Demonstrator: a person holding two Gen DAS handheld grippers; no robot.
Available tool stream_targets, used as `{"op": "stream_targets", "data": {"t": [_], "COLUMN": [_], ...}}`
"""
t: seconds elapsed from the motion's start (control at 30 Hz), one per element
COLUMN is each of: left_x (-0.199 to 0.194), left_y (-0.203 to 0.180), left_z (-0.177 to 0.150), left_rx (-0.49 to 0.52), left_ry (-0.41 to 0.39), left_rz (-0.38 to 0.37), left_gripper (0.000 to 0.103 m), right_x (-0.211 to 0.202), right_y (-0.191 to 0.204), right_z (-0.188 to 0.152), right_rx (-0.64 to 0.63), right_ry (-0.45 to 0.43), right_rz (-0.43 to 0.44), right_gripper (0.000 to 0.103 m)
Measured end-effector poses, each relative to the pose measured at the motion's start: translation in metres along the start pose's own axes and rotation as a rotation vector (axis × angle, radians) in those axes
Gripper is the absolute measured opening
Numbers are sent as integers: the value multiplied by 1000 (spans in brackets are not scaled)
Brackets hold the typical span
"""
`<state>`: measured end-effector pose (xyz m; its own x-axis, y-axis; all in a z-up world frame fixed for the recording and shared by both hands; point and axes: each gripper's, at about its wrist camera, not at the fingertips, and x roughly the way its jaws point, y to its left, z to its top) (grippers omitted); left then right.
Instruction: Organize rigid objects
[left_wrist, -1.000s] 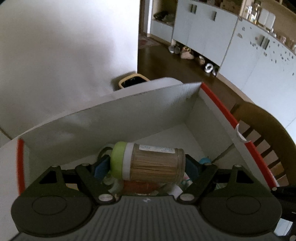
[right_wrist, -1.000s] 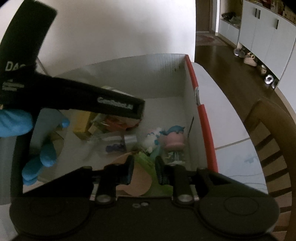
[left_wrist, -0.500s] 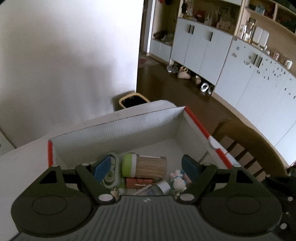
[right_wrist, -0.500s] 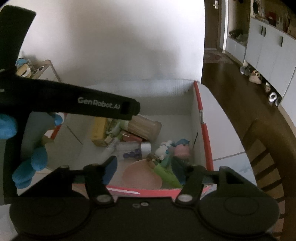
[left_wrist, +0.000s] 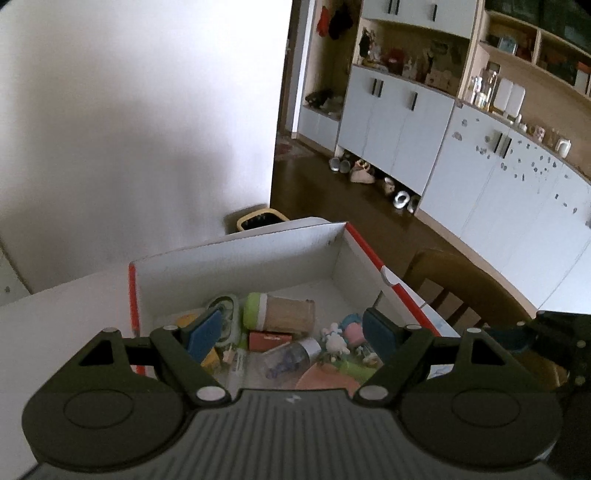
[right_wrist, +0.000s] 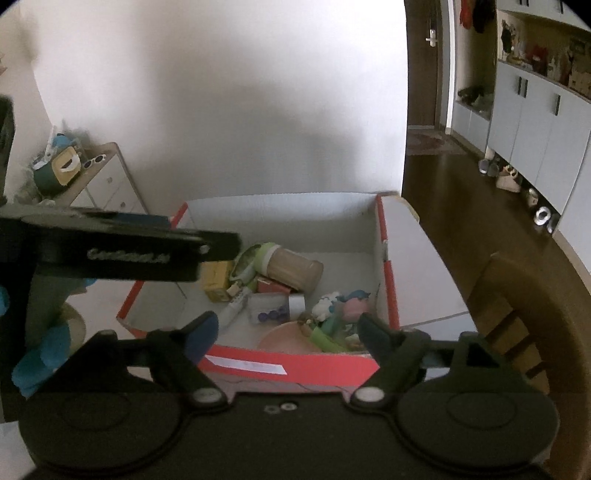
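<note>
A red-edged white cardboard box (left_wrist: 236, 258) (right_wrist: 295, 365) holds the sorted items. A toothpick jar (left_wrist: 284, 312) (right_wrist: 291, 267) with a green lid lies on its side in the box. Near it are a clear bottle (right_wrist: 273, 306), small figurines (right_wrist: 340, 304), a pink plate (right_wrist: 284, 339) and a yellow pack (right_wrist: 218, 277). My left gripper (left_wrist: 291, 332) hovers above the box, open and empty. It shows as a black bar (right_wrist: 129, 254) in the right wrist view. My right gripper (right_wrist: 286, 330) hangs over the box's near wall. Its jaws are opening with nothing between them.
A wooden chair (left_wrist: 461, 288) (right_wrist: 535, 314) stands right of the table. A hand in a blue glove (right_wrist: 40, 358) holds the left tool. A yellow-rimmed bin (left_wrist: 258, 221) sits on the floor behind the box. A white side cabinet (right_wrist: 96, 177) stands by the wall.
Both grippers rose and drew back out of the box. The toothpick jar that sat between the left jaws now lies in the box. The right jaws went from nearly shut to wide.
</note>
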<state>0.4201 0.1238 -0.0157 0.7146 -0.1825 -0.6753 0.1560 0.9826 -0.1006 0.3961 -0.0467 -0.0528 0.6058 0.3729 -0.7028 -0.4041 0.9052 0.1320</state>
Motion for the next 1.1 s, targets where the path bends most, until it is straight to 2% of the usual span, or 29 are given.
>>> {"op": "stream_targets", "data": {"t": [0.63,1.03,1.07,1.1], "left_x": [-70,-97,-98,-99], "left_y": [-15,-23,-24,-26], "left_z": [-54,-86,-88,-90], "left_rx": [-17,-73,-69,-62], "left_ry": [-110,-147,-147,-151], "left_rz": [44,56,58,67], "left_gripper": [83,87,88,94], "right_x": [-65,-98,-100,-102], "right_y": [-4,0,-1,-2], "right_z": [-36,-59,-61,-62], "right_rx": [20,-24,-20,-18], "right_ry": [-160,-234,-235,-239], "right_rz": [54,57,55,50], "right_gripper": [102,103,103,103]}}
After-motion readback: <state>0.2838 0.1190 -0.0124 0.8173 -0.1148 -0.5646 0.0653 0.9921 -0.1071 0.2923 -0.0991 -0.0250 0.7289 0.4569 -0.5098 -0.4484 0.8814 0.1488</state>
